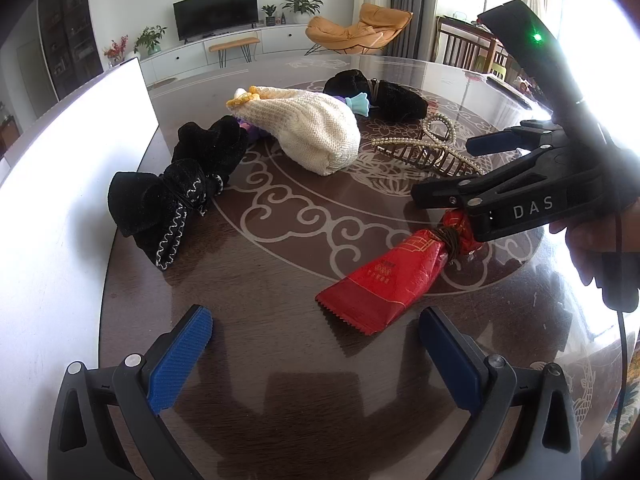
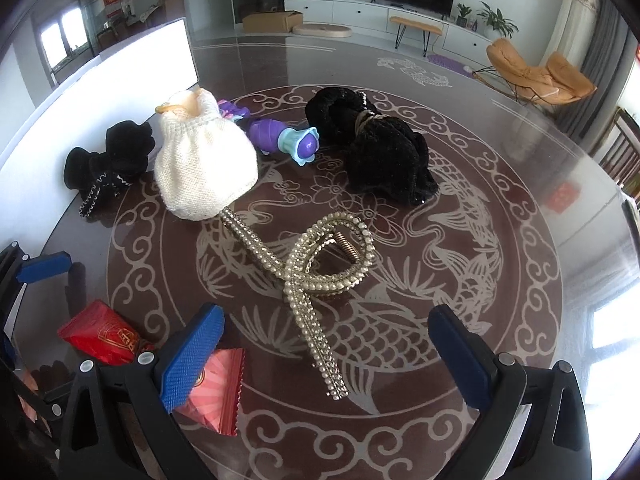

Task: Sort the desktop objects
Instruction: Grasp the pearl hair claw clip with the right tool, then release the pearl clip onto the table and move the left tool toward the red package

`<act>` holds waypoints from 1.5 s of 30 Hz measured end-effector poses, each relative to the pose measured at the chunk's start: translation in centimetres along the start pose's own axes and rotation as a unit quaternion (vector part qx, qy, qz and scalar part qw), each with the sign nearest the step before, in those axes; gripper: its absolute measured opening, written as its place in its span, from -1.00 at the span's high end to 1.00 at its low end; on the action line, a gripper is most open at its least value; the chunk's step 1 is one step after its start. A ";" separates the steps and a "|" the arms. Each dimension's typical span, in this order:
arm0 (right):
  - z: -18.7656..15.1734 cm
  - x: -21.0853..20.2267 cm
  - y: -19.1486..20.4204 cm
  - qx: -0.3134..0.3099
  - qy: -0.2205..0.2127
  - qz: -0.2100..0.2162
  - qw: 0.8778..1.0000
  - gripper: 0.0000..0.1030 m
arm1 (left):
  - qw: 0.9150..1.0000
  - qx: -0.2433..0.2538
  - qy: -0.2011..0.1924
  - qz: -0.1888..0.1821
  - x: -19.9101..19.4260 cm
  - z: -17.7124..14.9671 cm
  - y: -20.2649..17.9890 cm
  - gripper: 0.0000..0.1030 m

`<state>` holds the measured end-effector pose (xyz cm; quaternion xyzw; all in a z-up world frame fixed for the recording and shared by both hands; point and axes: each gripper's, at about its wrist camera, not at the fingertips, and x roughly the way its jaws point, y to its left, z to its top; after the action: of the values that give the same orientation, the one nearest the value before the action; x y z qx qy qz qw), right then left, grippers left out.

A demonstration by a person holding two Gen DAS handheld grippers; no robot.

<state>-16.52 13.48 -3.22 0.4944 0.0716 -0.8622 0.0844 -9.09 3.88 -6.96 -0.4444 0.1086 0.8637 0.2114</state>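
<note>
A red snack packet, tied near one end with a brown hair tie, lies on the round patterned table. My left gripper is open just short of it, with nothing between its pads. My right gripper is open too and hovers over the packet's tied end. In the right wrist view the right gripper straddles one arm of a pearl hair claw, and its left finger covers part of the red packet. A cream knitted pouch lies mid-table.
A black velvet bow lies against a white box wall on the left. A second black bow and a purple and teal toy lie behind the pouch. A hand holds the right gripper.
</note>
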 end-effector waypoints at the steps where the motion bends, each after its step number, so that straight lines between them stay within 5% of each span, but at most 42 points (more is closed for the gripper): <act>1: 0.2 0.3 0.3 -0.004 0.001 0.002 1.000 -0.98 | 1.000 0.000 0.000 0.000 0.0 0.0 0.0 -1.00; 4: 1.0 1.0 0.4 0.013 -0.004 0.008 1.000 -0.93 | 1.000 0.000 0.000 0.000 0.0 0.0 0.0 -1.00; 6: 1.4 1.0 0.2 0.028 -0.016 0.003 0.999 -0.63 | 1.000 0.000 0.000 0.000 0.0 0.0 0.0 -1.00; 8: 1.6 0.7 -0.2 0.043 -0.027 -0.005 0.999 -0.13 | 1.000 0.000 0.000 0.000 0.0 0.0 0.0 -1.00; 17: -4.3 -2.6 -1.9 0.064 -0.041 -0.052 0.996 -0.09 | 1.000 0.000 0.000 0.000 0.0 0.0 0.0 -1.00; 25: -12.0 -7.1 -4.4 0.100 -0.069 -0.074 0.990 -0.09 | 1.000 0.000 0.000 0.000 0.0 0.0 0.0 -1.00; 30: -11.7 -7.2 -5.2 0.119 -0.069 -0.059 0.989 -0.21 | 1.000 0.000 0.000 0.000 0.0 0.1 0.0 -1.00; 35: -11.7 -6.4 -4.2 0.092 -0.057 -0.042 0.993 -0.77 | 1.000 0.000 0.000 0.000 0.0 0.1 0.0 -1.00; 40: -11.8 -6.3 -4.1 0.092 -0.052 -0.043 0.993 -0.90 | 1.000 0.010 0.003 -0.007 -0.2 -0.1 -0.2 -1.00; 45: -11.8 -6.2 -4.2 0.096 -0.049 -0.043 0.993 -0.95 | 0.997 0.081 0.006 -0.007 -0.6 0.9 -1.3 -1.00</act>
<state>-4.38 20.47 -3.62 0.4541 0.0057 -0.8909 0.0030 -8.79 5.18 -5.94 -0.4317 0.1759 0.8479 0.2524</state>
